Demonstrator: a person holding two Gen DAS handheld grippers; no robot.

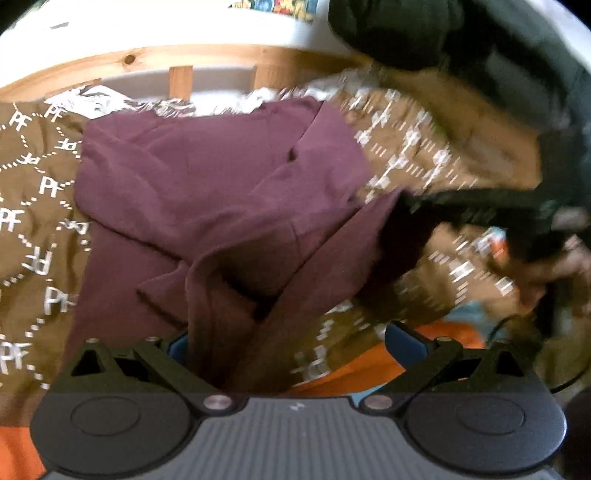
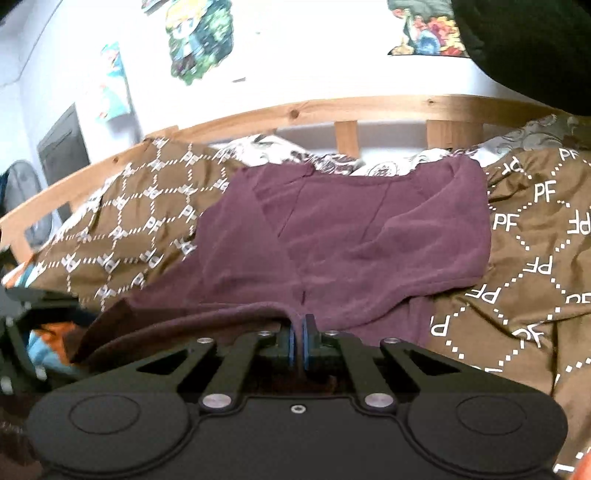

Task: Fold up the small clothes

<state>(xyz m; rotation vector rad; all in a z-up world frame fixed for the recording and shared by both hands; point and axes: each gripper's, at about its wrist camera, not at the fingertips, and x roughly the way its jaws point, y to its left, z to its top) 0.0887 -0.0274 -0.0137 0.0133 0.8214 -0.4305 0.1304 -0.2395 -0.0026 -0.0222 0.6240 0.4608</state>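
Observation:
A small maroon garment (image 1: pixel 207 177) lies crumpled on a brown bedspread printed with white "PF" letters (image 1: pixel 33 221). My left gripper (image 1: pixel 291 343) is open, its blue pads far apart, and a fold of the maroon cloth hangs down between them against the left pad. In the right wrist view the same garment (image 2: pixel 351 229) spreads out ahead, and my right gripper (image 2: pixel 297 338) is shut on its near edge, the blue pads pressed together on the hem. The left wrist view shows the right gripper (image 1: pixel 480 210) blurred at the right, holding a corner of the garment.
A wooden bed rail (image 2: pixel 369 107) runs along the far side, with a white wall and posters (image 2: pixel 199 40) behind it. Orange and blue fabric (image 1: pixel 351 365) lies under the bedspread's near edge. A dark bulky shape (image 1: pixel 443 33) fills the upper right.

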